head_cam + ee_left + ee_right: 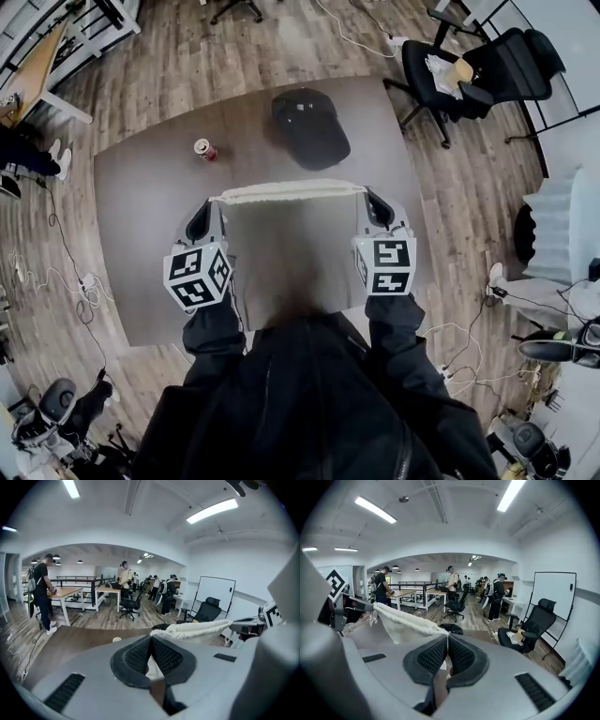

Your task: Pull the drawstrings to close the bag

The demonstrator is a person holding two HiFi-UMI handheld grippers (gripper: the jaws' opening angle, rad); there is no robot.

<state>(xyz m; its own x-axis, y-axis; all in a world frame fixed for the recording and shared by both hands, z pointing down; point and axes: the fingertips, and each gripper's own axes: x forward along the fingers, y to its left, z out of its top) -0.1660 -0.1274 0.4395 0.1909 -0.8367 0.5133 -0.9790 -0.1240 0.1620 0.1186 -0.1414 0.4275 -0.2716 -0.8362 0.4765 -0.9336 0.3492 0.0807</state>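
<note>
A white drawstring bag (291,192) hangs stretched between my two grippers above the brown table (141,244), its gathered top edge running left to right. My left gripper (214,202) is shut on the white drawstring at the bag's left end. At the right end, my right gripper (364,195) is shut on the drawstring as well. In the left gripper view the jaws (151,641) pinch white cloth, and the ruffled top (197,629) runs off to the right. The right gripper (446,641) also pinches white cloth, with the bag (408,623) stretching to the left.
A black cap (309,127) lies on the far side of the table and a red can (204,149) stands to its left. A black office chair (469,75) is beyond the table's far right corner. Several people stand at desks in the background.
</note>
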